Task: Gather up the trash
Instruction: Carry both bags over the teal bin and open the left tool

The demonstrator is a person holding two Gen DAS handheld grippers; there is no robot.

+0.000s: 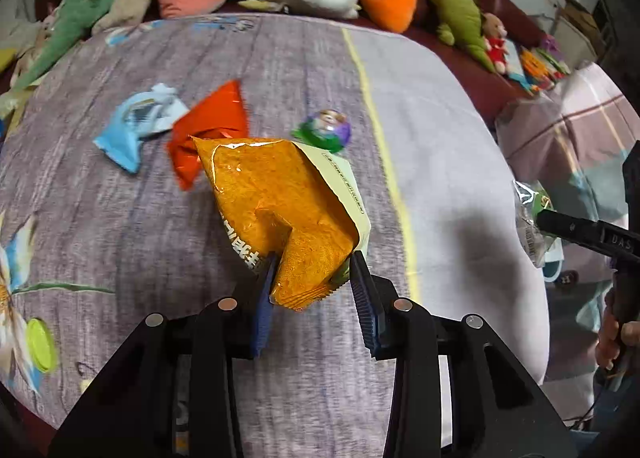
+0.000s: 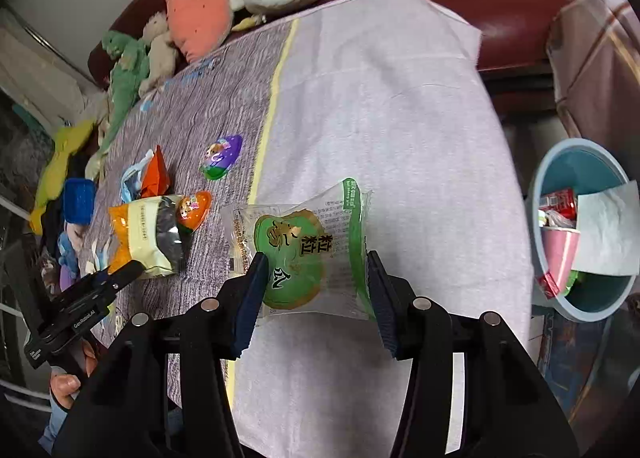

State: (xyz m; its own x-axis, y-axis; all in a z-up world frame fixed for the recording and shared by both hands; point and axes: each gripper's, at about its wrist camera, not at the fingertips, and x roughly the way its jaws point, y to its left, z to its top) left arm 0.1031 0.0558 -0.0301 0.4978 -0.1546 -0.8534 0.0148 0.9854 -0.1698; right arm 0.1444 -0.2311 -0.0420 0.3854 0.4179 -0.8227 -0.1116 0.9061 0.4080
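A: Left claw (image 1: pixel 314 278): status?
B: Clamped on the orange snack bag (image 1: pixel 280 210), pads pressing both lower edges; bag is raised off the bed (image 1: pixel 120 218).
A: Right claw (image 2: pixel 316 278)?
B: Clamped on the clear green-printed wrapper (image 2: pixel 304 250), held above the pale part of the bedcover.
A: Remaining trash on the bed, left wrist view?
B: Red wrapper (image 1: pixel 208 130) at 11 o'clock from the bag, blue wrapper (image 1: pixel 136 126) just beside it at 9 o'clock, purple-green capsule (image 1: pixel 326 130) at 1 o'clock.
A: Bin?
B: Blue bin (image 2: pixel 536 194) at 3 o'clock in the right wrist view, beside the bed, already holding litter
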